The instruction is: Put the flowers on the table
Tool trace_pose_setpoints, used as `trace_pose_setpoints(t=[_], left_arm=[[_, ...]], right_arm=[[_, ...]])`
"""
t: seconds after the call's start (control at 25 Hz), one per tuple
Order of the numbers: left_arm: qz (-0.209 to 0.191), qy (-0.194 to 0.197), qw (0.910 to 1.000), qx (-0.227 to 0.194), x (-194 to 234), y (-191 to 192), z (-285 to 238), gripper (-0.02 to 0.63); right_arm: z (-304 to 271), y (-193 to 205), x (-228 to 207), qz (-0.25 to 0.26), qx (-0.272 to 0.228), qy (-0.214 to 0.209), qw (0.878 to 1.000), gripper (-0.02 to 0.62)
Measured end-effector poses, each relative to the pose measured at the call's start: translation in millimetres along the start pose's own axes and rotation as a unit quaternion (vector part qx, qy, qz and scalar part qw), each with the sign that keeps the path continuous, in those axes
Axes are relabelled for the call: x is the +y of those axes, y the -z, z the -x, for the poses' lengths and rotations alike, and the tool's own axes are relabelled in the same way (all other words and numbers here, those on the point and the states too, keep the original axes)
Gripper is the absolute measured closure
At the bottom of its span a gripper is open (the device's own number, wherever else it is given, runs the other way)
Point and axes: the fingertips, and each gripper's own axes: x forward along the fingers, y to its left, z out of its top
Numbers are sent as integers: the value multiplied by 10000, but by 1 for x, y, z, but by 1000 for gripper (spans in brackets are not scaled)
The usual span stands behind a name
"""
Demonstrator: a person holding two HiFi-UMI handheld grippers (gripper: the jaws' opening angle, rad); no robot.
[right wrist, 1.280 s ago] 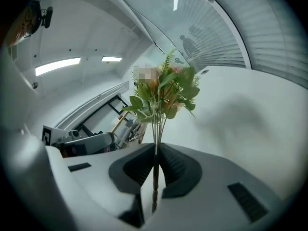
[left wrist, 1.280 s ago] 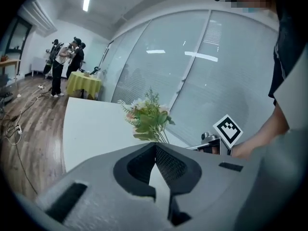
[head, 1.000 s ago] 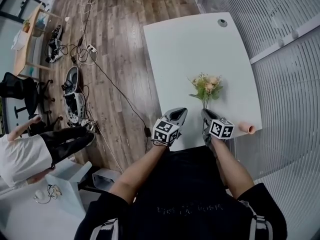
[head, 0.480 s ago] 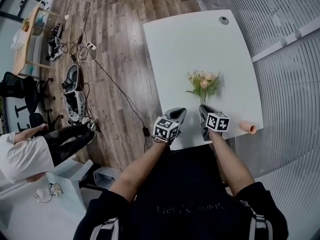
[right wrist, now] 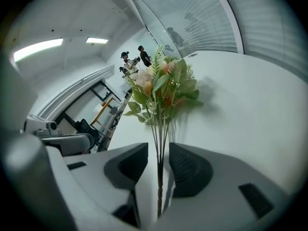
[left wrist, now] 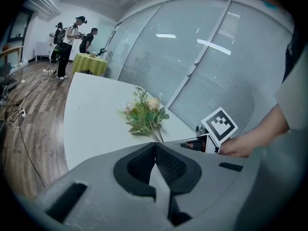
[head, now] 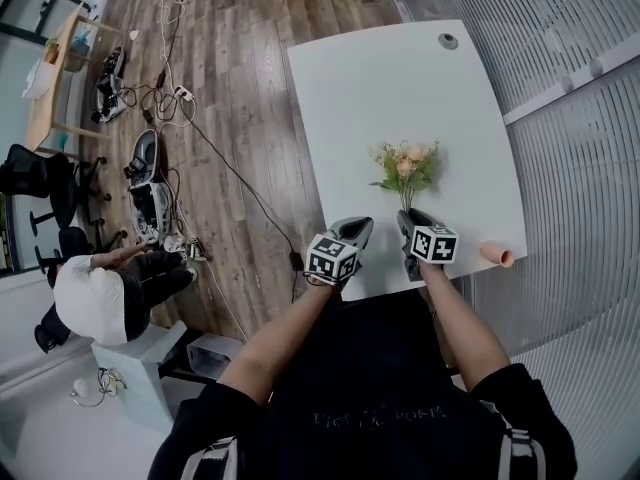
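Note:
A small bunch of pink and cream flowers [head: 405, 165] with green leaves juts out over the white table [head: 390, 78]. My right gripper [head: 409, 219] is shut on its thin stems [right wrist: 159, 143] near the table's near edge. In the right gripper view the flowers [right wrist: 161, 85] stand straight ahead of my right gripper [right wrist: 159, 177], with their shadow on the tabletop. My left gripper [head: 358, 227] hovers just left of the right one, shut with nothing in it. The left gripper view shows the flowers [left wrist: 143, 114] ahead of my left gripper [left wrist: 156, 172], with the right gripper [left wrist: 192, 144] beside it.
A peach-coloured cylinder [head: 493, 255] lies at the table's near right corner. A round cable hole [head: 447, 41] sits at the far end. A glass wall [head: 570, 118] runs along the right. Cables and gear [head: 150, 178] litter the wooden floor at left, near a crouched person [head: 95, 303].
The right gripper has carried the flowers slightly farther over the table. The person at the left has bent down lower. The left gripper has barely moved.

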Motion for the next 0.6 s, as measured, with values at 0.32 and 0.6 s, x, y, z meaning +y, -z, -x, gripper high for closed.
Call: trace_pose_setpoints(t=[0.32,0.6], left_arm=[[-138,126,9996,-190,-15,-11,4,589],[-159,121,9992,-333,-21,-6,19,589]], right_arm=[[24,-6,-11,291,-100,270,9992,478],[53,-11,11,601,-393,58,9974,558]])
